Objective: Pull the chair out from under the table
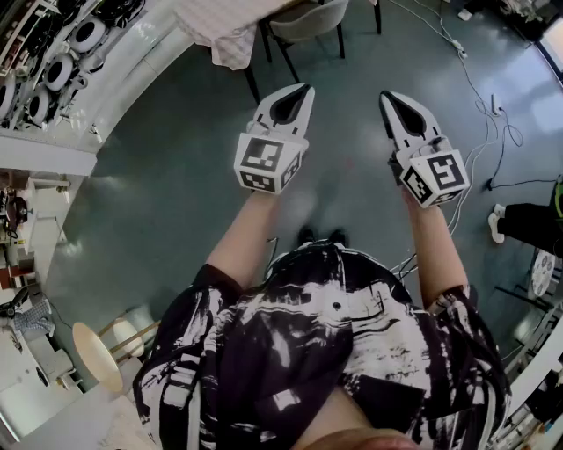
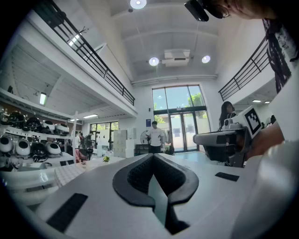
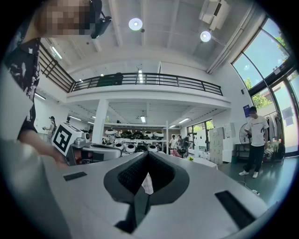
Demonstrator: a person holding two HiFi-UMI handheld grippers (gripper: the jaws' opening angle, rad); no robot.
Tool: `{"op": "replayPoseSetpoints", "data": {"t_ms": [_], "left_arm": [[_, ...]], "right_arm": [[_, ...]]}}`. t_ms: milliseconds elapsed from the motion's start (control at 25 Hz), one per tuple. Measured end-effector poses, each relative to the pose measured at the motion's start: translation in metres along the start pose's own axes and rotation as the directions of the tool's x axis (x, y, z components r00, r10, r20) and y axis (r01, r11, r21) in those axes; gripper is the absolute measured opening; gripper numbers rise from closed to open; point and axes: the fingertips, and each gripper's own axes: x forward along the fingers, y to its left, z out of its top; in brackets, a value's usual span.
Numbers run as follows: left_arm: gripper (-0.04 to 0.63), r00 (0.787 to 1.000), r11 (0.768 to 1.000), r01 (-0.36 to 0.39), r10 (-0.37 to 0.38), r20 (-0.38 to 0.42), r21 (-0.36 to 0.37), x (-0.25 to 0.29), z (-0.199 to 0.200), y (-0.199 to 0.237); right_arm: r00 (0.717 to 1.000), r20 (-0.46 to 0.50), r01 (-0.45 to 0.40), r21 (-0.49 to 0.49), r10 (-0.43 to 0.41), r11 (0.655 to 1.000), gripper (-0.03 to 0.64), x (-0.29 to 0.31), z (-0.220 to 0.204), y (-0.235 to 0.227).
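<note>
The grey chair [image 1: 310,19] with dark legs stands at the top of the head view, its seat partly under a table draped in a pale checked cloth [image 1: 224,33]. My left gripper [image 1: 297,91] and right gripper [image 1: 393,98] are held side by side over the grey floor. Both point level toward the chair and stay well short of it. Each has its jaw tips pressed together with nothing between them. In the left gripper view the left gripper [image 2: 153,155] is shut, and the right gripper [image 2: 223,139] shows beside it. The right gripper [image 3: 147,153] looks shut in its own view.
Shelves of white helmets [image 1: 57,53] line the left wall. Cables [image 1: 479,97] trail over the floor at the right. A round wooden stool [image 1: 97,352] stands at the lower left. A person [image 3: 255,142] stands far off near the glass doors.
</note>
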Motion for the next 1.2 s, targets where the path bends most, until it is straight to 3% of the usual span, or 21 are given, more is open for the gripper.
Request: {"op": "replayPoseSetpoints", "data": {"t_ms": [560, 760, 880, 920, 960, 1200], "left_arm": [[0.002, 1.0, 1.0, 0.002, -0.002, 0.003, 0.013, -0.004, 0.007, -0.001], [0.002, 1.0, 1.0, 0.001, -0.001, 0.004, 0.016, -0.007, 0.007, -0.001], [0.002, 1.0, 1.0, -0.004, 0.004, 0.008, 0.015, -0.009, 0.009, 0.0], [0.002, 1.0, 1.0, -0.006, 0.006, 0.01, 0.013, -0.01, 0.009, 0.0], [0.002, 1.0, 1.0, -0.009, 0.009, 0.012, 0.012, -0.011, 0.01, 0.001], [0.002, 0.999, 0.999, -0.035, 0.034, 0.021, 0.006, -0.017, 0.011, 0.006]], "right_arm": [[1.0, -0.002, 0.001, -0.017, -0.001, 1.0, 0.0, -0.002, 0.006, 0.003], [0.997, 0.064, -0.037, -0.022, 0.038, 0.999, 0.006, -0.005, 0.016, 0.008], [0.99, 0.138, -0.002, 0.013, 0.0, 1.0, 0.451, -0.009, 0.025, -0.004], [0.987, 0.158, 0.017, 0.017, -0.019, 1.0, 0.537, -0.011, 0.027, -0.008], [0.985, 0.169, 0.03, 0.012, -0.031, 0.999, 0.574, -0.013, 0.029, -0.011], [0.986, 0.166, 0.03, -0.018, -0.027, 0.999, 0.575, -0.021, 0.025, -0.015]]}}
